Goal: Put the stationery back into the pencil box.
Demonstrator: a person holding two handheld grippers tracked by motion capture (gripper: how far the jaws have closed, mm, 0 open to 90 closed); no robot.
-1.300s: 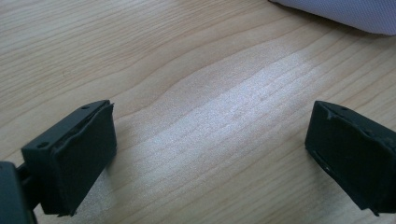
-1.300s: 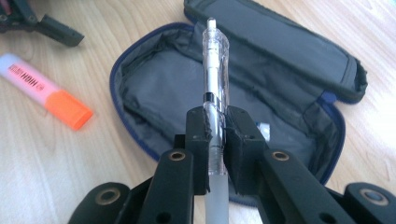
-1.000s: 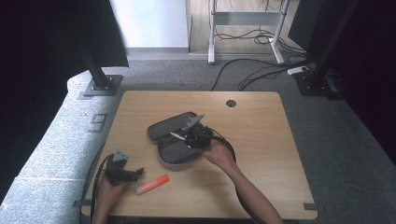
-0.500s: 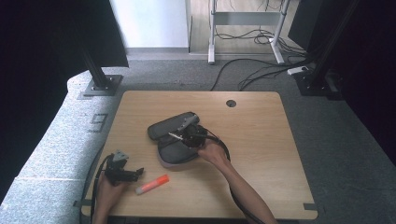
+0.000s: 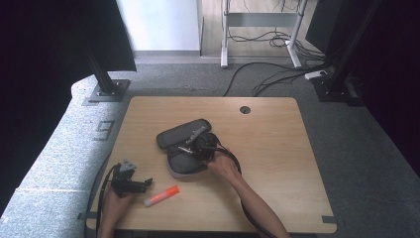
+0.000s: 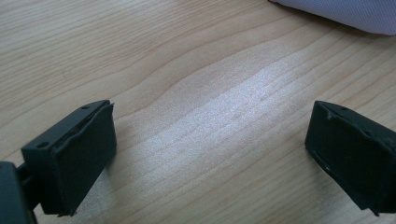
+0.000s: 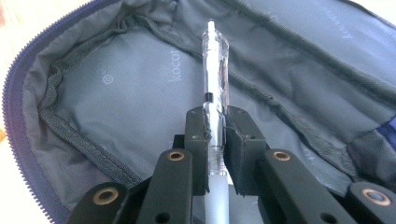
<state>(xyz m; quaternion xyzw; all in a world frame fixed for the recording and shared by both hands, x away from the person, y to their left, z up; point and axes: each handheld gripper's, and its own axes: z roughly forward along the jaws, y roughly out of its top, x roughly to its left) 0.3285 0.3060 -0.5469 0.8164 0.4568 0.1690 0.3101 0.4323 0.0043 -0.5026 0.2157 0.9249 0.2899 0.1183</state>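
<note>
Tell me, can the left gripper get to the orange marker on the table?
Probably yes. The left gripper is open and holds nothing, and the orange marker lies on bare table right beside it, with nothing between them.

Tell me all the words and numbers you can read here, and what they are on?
"9": a big grey number on the carpet left of the table.
"koco...": pale print on the grey lining of the open pencil case; the pen hides the rest.
More pale print on the case's flap is too blurred to read.
</note>
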